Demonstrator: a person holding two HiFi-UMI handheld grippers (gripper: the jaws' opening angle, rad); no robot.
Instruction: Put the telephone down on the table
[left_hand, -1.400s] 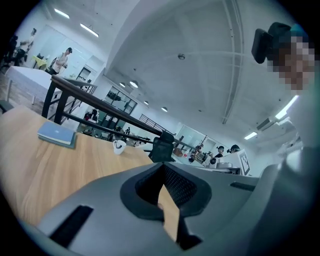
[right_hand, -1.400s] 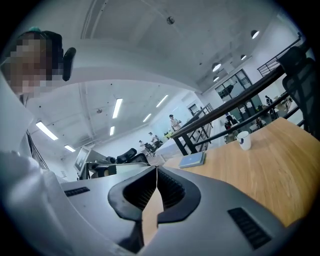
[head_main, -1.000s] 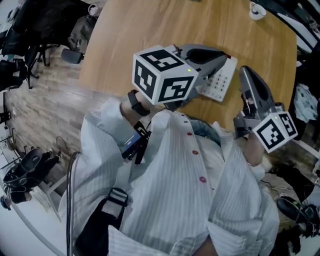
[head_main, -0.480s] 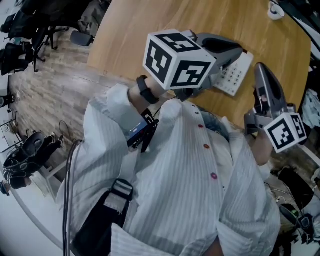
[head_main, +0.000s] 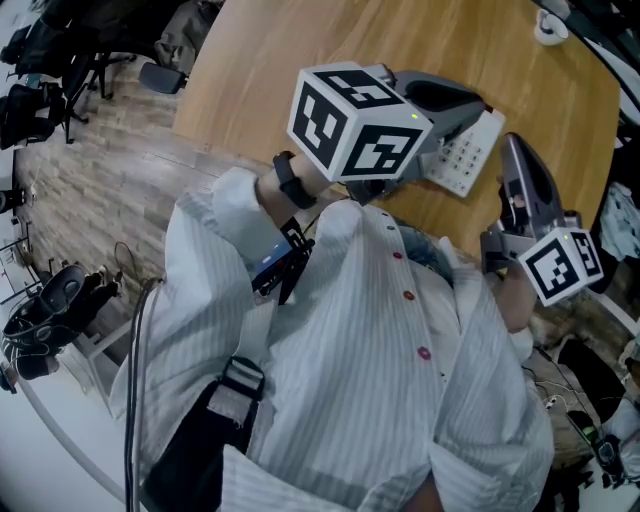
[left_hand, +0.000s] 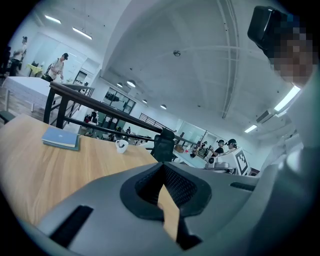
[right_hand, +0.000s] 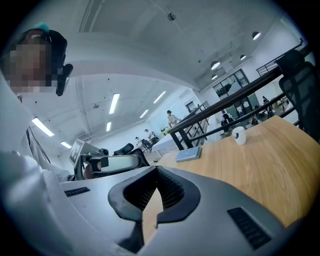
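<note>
The telephone (head_main: 463, 155) lies on the table (head_main: 300, 60), so it looks like it is already down. It sits between the two tongs. The left tongs (left_hand: 163, 172) are over its left part and hide it, so only the white side with the buttons shows. I cannot tell if they touch it. The right tongs (right_hand: 155, 175) point past its right edge, just beside it.

The telephone's long side seems to slant from near the person out to the far right, much the same way the left tongs point. The left tongs look nearer to it.

Both tongs are squeezed together with nothing between them. Only a thin strip of wood shows through each pair.

I think little is left to do (maybe just pulling both tongs back without bumping the telephone).

Far ahead of the tongs a white cup (head_main: 547, 25) stands on the table. I cannot see what is in it. A blue book (left_hand: 61, 137) lies near it.
</note>
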